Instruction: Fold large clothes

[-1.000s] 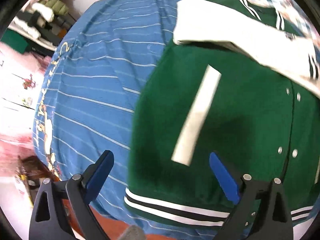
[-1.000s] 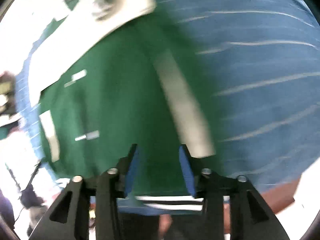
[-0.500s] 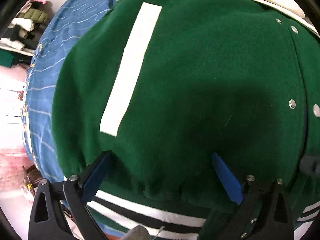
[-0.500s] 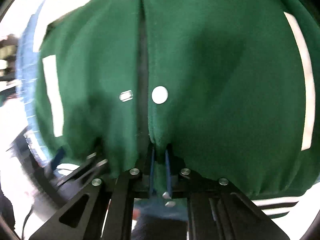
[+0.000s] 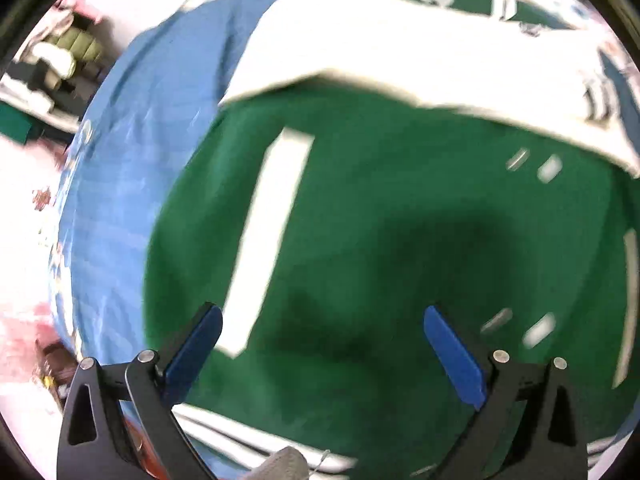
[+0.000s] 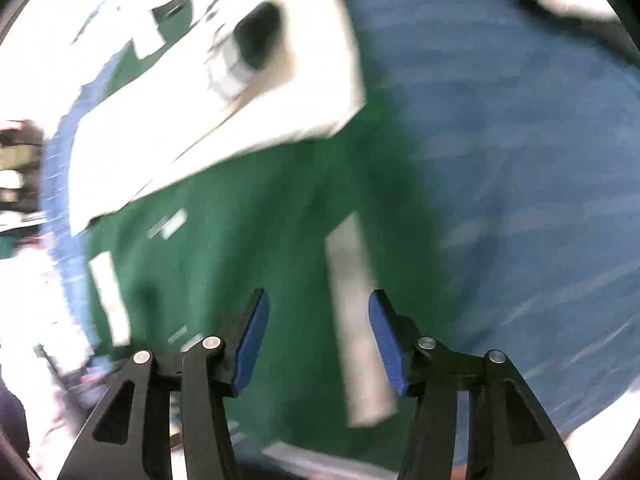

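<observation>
Left wrist view first: I'm looking steeply down on the green varsity jacket (image 5: 400,208), spread front-up over a blue striped bedsheet (image 5: 132,168), everything a little smeared with blur. My left gripper (image 5: 322,344) hangs above the jacket's lower body with its blue pads (image 5: 192,350) spread wide apart, nothing pinched between them, just green cloth showing through the gap. A white pocket welt (image 5: 268,236) slants down toward my near-side pad, and the white sleeve (image 5: 420,52) lies folded across the chest at the top of the picture. Blurred snap buttons (image 5: 550,168) mark the front placket off to the right, and the black-and-white striped hem (image 5: 224,436) runs along the bottom edge just below my fingers. Out past the sheet on the left, some cluttered shelving (image 5: 52,64) sits in glare. Over to the right wrist view, and it's blurrier still: my right gripper (image 6: 318,340) is over the jacket's (image 6: 240,220) lower edge beside the bedsheet (image 6: 520,160), and its jaws are opening, blue pads (image 6: 386,340) parted with no cloth clamped between them. The other white pocket welt (image 6: 356,312) runs straight down through the gap, nearer the right-hand pad. The white sleeve (image 6: 224,92) crosses the upper left, its dark cuff opening facing the camera, and the far pocket welt (image 6: 108,296) shows small at the left. The hem stripe (image 6: 304,456) just peeks in at the bottom, between my finger mounts.
</observation>
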Action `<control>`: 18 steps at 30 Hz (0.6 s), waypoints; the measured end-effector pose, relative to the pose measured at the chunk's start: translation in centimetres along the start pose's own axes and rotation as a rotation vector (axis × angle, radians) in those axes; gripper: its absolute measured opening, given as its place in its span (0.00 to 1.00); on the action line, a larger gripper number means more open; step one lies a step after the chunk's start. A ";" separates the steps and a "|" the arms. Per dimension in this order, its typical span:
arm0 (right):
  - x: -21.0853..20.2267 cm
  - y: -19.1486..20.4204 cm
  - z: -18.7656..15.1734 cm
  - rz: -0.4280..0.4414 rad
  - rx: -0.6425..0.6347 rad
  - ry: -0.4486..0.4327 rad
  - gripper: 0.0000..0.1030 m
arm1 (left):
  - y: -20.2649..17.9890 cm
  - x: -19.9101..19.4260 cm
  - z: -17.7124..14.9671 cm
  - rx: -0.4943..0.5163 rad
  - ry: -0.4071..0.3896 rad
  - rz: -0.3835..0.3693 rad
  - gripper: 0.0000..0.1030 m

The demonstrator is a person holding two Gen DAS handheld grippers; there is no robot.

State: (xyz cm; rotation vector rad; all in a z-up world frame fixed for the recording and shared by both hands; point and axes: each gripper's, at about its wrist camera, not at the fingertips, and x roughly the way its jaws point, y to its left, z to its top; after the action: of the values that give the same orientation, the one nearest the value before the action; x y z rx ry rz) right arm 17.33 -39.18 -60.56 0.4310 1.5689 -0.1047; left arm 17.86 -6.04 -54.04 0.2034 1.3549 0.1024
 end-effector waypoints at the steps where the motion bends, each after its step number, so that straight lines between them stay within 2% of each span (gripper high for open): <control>1: 0.0 -1.0 1.6 -0.034 -0.018 -0.029 0.53 | -1.6 -0.1 0.7 0.013 -0.016 -0.018 1.00; 3: 0.4 -2.1 4.6 -0.088 -0.091 -0.043 0.53 | -5.6 0.5 3.0 0.059 -0.061 -0.037 1.00; 4: 0.8 -2.1 5.2 -0.116 -0.131 -0.042 0.52 | -8.2 1.5 4.2 0.096 -0.069 -0.040 1.00; 5: 0.7 -2.2 7.3 -0.134 -0.151 -0.043 0.52 | -10.5 2.5 5.0 0.129 -0.074 -0.031 1.00; 8: 1.1 -3.2 8.9 -0.137 -0.214 -0.050 0.32 | -14.3 5.6 6.1 0.220 -0.067 0.032 1.00; 10: 0.4 -4.5 9.2 -0.109 -0.198 -0.082 0.29 | -14.2 6.6 6.4 0.216 -0.061 0.024 1.00; 13: -2.3 -8.4 8.8 -0.094 -0.068 -0.172 0.28 | -12.6 6.9 6.1 0.200 -0.076 -0.029 1.00; 14: -3.0 -10.9 8.5 -0.074 0.010 -0.194 0.28 | -12.0 7.0 5.9 0.201 -0.081 -0.045 1.00; 16: -2.5 -15.3 7.9 0.026 0.169 -0.163 0.28 | -12.3 6.8 6.0 0.203 -0.079 -0.058 1.00; 18: -0.9 -15.6 6.9 0.069 0.261 -0.115 0.29 | -13.6 6.5 6.3 0.203 -0.066 -0.058 1.00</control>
State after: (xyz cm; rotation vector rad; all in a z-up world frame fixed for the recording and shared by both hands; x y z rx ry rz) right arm 18.58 -56.00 -63.12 0.6714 1.4304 -0.2787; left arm 24.77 -18.63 -61.81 0.3351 1.3043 -0.0905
